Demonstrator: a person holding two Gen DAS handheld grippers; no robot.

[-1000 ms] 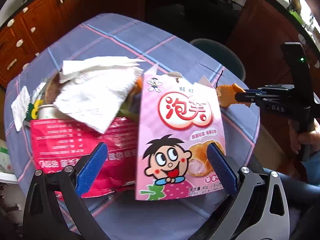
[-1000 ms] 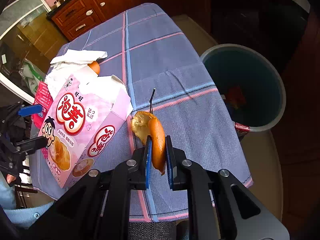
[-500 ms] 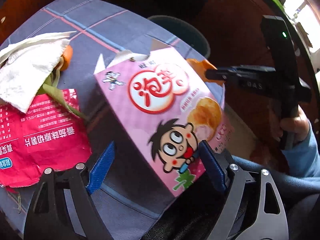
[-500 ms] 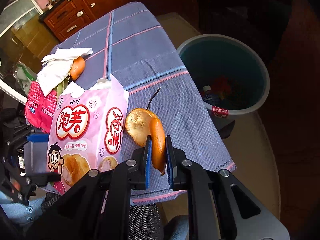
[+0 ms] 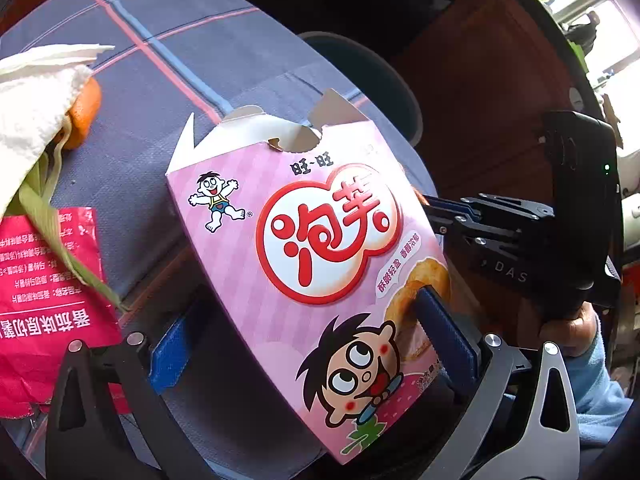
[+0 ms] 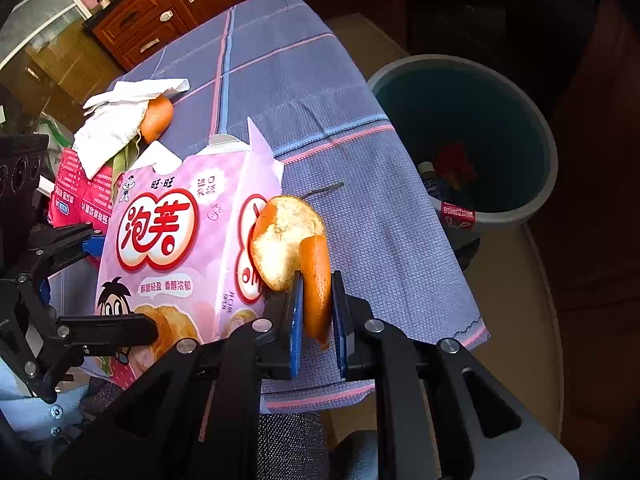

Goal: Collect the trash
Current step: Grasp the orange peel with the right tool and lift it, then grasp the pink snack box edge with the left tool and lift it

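Both tongs differ: left tongs [image 5: 308, 332] opening around the pink box [image 5: 312, 256], right tongs [image 6: 314, 316] clamping half-hidden orange peel [image 6: 292, 248].

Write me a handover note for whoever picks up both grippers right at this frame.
Right gripper: shut on an orange peel, held above the table edge, not yet over the bin.
Left gripper: jaws opening, straddling the open pink snack box; a firm grip is not evident.
On the tablecloth remain: a red snack bag, a paper towel lying over another piece of orange peel, and a green husk.
Done: the bin already holds some trash.
Left: drop the peel, bin the box, then clear the pile.
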